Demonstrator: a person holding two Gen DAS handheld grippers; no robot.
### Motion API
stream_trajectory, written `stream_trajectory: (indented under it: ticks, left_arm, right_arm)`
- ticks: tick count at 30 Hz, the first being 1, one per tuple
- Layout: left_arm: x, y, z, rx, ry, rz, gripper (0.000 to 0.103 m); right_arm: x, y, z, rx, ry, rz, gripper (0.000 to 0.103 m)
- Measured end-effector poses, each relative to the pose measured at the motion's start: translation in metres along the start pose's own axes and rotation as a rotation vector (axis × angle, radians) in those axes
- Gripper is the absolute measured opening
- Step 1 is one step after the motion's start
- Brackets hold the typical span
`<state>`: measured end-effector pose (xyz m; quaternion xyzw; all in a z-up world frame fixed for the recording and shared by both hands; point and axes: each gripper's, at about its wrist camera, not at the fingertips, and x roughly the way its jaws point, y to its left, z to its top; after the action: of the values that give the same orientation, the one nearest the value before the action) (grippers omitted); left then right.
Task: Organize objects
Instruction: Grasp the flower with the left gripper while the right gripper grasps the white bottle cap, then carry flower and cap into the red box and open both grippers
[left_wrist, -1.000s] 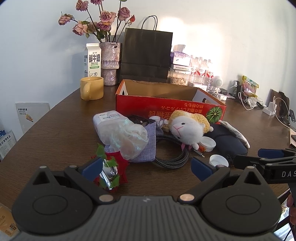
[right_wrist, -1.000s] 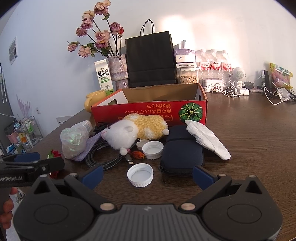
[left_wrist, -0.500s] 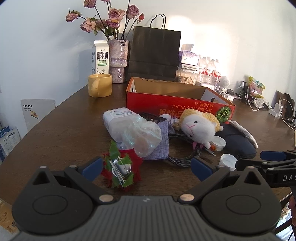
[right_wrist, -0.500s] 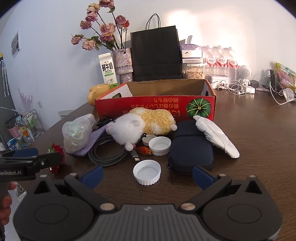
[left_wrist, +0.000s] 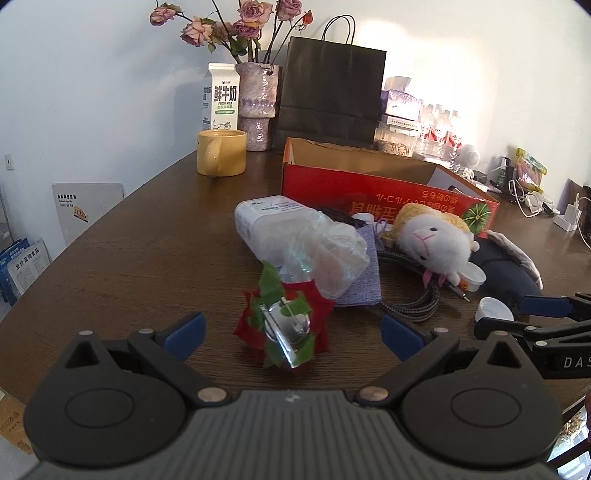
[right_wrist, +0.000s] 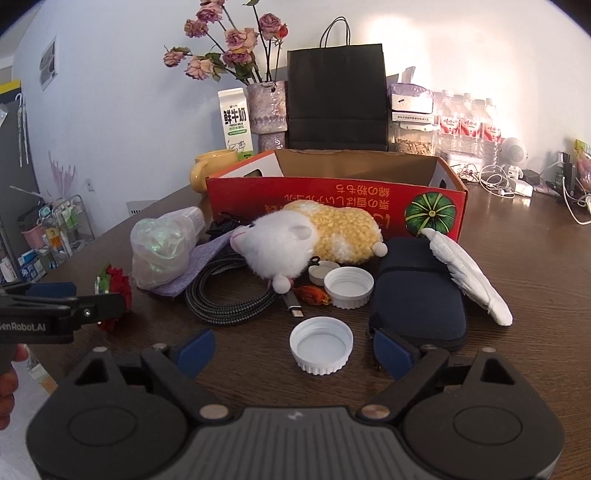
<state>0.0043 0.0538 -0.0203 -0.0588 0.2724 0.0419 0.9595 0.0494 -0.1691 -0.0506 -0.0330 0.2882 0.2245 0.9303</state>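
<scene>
Left gripper (left_wrist: 291, 332) spread around a half-hidden red ornament (left_wrist: 284, 325); right gripper (right_wrist: 293, 349) closing, pads clear of the white cap (right_wrist: 320, 345).

The tabletop (left_wrist: 140, 258) is bare along its left edge. A red box (right_wrist: 332, 199) blocks the back, with a toy sheep (right_wrist: 306, 240) right against it.

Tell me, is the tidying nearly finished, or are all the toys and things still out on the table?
Barely started. The red box shows nothing inside from here. Neither gripper holds anything: the left gripper is open around the red flower clip, and the right gripper is closing around a white lid without pressing it yet. The stuffed sheep, cable, dark pouch and plastic bag still lie on the table.
</scene>
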Motion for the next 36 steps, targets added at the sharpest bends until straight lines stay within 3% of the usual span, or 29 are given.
stream_trajectory:
  ticks: [13, 15, 18, 20, 23, 24, 25, 36]
  left_arm:
    - [0.014, 0.011, -0.001, 0.014, -0.001, 0.003, 0.100]
    - [0.016, 0.011, -0.002, 0.018, 0.004, -0.001, 0.096]
    - [0.018, 0.011, -0.003, 0.023, 0.015, -0.013, 0.082]
    - [0.019, 0.011, -0.004, 0.023, 0.024, -0.027, 0.061]
    - [0.019, 0.009, -0.006, 0.037, 0.018, -0.028, 0.047]
    - [0.019, 0.009, -0.006, 0.036, 0.017, -0.031, 0.047]
    - [0.018, 0.009, -0.006, 0.035, 0.016, -0.034, 0.046]
    - [0.004, 0.007, -0.002, 0.030, -0.021, -0.042, 0.039]
  right_arm:
    - [0.013, 0.005, -0.001, -0.063, -0.016, -0.020, 0.079]
    - [0.014, 0.007, -0.002, -0.078, -0.019, -0.029, 0.077]
    - [0.015, 0.008, -0.004, -0.103, -0.021, -0.041, 0.075]
    - [0.014, 0.009, -0.006, -0.118, -0.026, -0.053, 0.070]
    - [0.012, 0.009, -0.008, -0.128, -0.035, -0.058, 0.058]
    - [0.013, 0.009, -0.008, -0.128, -0.024, -0.051, 0.053]
    - [0.015, 0.008, -0.009, -0.122, -0.018, -0.034, 0.038]
    - [0.007, 0.010, -0.009, -0.129, -0.060, 0.000, 0.039]
